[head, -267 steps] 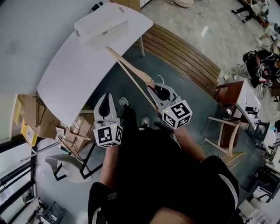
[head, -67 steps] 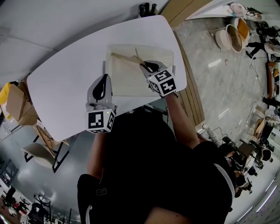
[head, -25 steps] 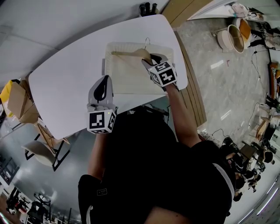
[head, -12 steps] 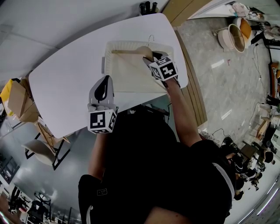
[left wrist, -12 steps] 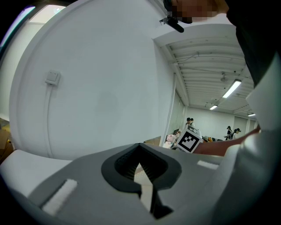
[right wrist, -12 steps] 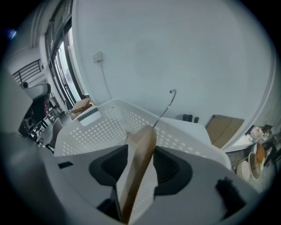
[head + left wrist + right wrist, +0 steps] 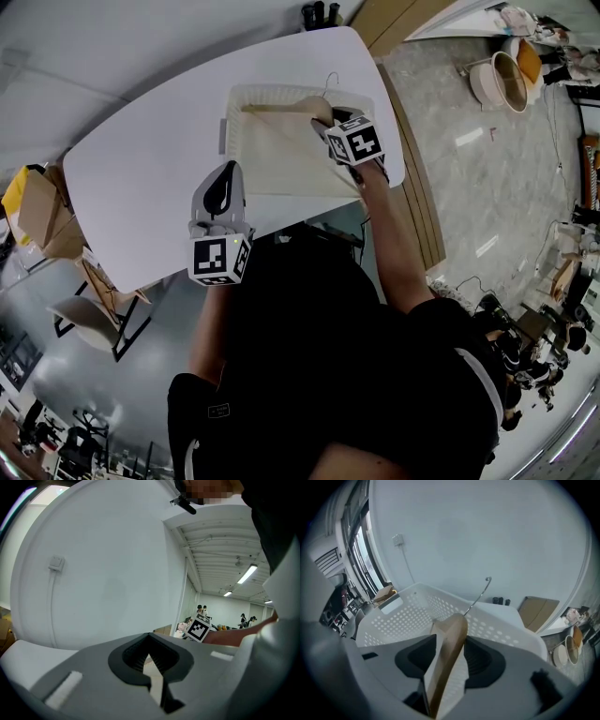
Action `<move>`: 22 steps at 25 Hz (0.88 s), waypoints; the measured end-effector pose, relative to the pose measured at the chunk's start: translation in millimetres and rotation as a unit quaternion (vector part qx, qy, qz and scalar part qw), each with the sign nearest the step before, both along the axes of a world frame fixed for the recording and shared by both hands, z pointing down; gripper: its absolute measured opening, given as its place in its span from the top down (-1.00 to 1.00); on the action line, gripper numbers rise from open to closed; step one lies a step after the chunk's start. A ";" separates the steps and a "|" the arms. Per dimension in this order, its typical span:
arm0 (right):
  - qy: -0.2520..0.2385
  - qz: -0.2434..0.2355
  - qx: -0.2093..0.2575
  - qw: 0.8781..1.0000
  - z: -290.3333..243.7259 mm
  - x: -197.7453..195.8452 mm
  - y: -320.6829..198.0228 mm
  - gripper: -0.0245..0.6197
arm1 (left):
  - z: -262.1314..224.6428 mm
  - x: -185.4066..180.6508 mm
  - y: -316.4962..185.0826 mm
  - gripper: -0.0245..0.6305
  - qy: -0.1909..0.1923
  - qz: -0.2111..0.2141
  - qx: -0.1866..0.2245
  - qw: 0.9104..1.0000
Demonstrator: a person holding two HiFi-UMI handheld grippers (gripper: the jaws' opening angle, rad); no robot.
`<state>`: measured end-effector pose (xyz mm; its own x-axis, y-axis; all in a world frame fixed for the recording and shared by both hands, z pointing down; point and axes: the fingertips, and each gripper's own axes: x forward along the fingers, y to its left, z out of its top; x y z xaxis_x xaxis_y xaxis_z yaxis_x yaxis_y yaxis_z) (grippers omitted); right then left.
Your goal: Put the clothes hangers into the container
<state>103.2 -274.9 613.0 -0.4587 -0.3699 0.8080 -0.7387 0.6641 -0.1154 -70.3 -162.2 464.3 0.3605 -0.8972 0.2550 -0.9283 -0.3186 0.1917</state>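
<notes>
A wooden clothes hanger with a wire hook lies tilted inside the white perforated basket on the white table. My right gripper reaches down into the basket's right side. In the right gripper view the hanger stands between the jaws of the right gripper, which have just been opening; it leans toward the right pad without being pinched. Beyond it are the hook and the basket wall. My left gripper hovers shut and empty over the table's near edge.
Cardboard boxes and a chair stand left of the table. A slatted wooden bench runs along its right side. Small dark objects sit at the table's far edge. The right gripper's marker cube shows in the left gripper view.
My right gripper has shifted right and a little lower in the basket, and the hanger went with it. The left gripper has stayed where it was.
</notes>
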 end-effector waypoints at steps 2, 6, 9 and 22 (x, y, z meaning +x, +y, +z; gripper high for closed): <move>0.001 0.001 -0.002 1.000 0.6 0.8 -0.4 0.33 | -0.2 -0.6 0.7 0.90 -0.001 0.000 0.000 1.000; 0.002 0.005 -0.006 1.000 1.1 2.6 -1.5 0.32 | -1.4 -2.3 1.1 0.90 0.000 -0.002 0.000 1.000; 0.001 0.008 -0.006 1.000 2.3 2.5 -1.5 0.32 | 0.1 -3.0 2.4 0.90 -0.001 -0.003 -0.002 1.000; -0.001 0.021 0.001 1.000 -6.1 6.2 -1.8 0.31 | -1.6 -5.5 5.3 0.90 0.002 -0.003 0.004 1.000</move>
